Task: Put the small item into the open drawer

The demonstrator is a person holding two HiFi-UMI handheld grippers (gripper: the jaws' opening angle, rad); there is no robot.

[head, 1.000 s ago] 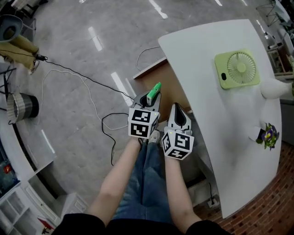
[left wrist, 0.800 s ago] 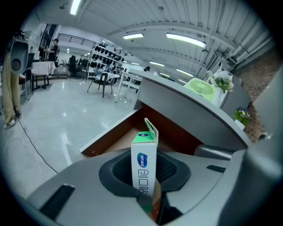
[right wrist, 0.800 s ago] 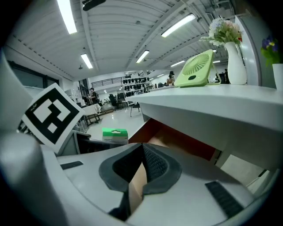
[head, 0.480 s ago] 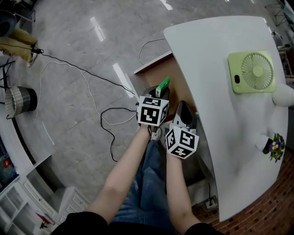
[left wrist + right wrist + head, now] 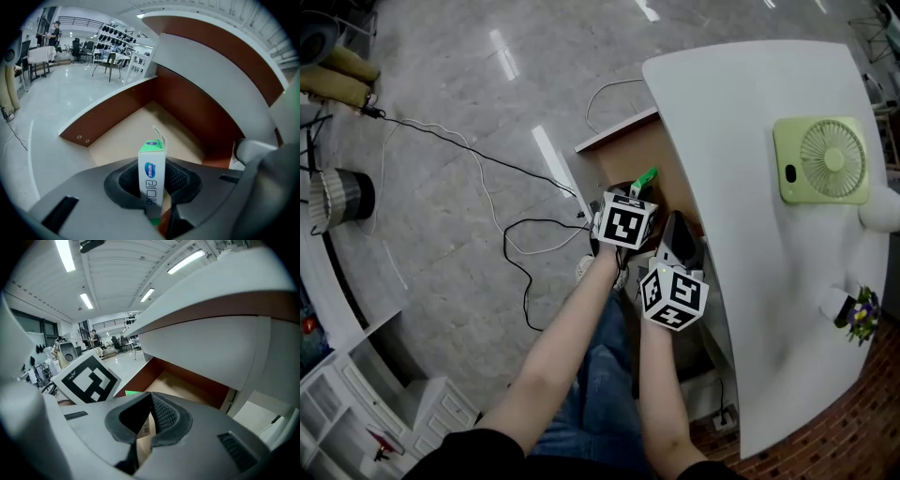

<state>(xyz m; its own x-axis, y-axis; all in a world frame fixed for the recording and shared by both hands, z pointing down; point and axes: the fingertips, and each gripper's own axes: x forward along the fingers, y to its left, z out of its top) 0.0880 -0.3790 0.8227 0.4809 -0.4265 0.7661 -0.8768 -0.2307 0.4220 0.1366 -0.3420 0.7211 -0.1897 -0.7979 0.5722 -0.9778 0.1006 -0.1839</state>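
Observation:
A small white and green box [image 5: 151, 171] stands upright between the jaws of my left gripper [image 5: 153, 186], which is shut on its lower part. In the head view the box [image 5: 645, 178] and the left gripper [image 5: 637, 193] hang over the near part of the open brown drawer [image 5: 623, 155]. The drawer's bare floor [image 5: 131, 133] lies just ahead. My right gripper [image 5: 677, 236] is beside the left, under the table's edge. Its pads meet at the tips with nothing between them [image 5: 148, 403]. The drawer [image 5: 183, 383] is also in front of it.
The white tabletop [image 5: 741, 187] overhangs the drawer on the right and carries a green fan [image 5: 823, 159] and a small flower pot [image 5: 860, 309]. Black and white cables [image 5: 502, 234] trail over the grey floor at the left. The person's legs are below the grippers.
My left gripper has carried the box to the right and forward, from beside the drawer to over it. The right gripper has shifted slightly the same way.

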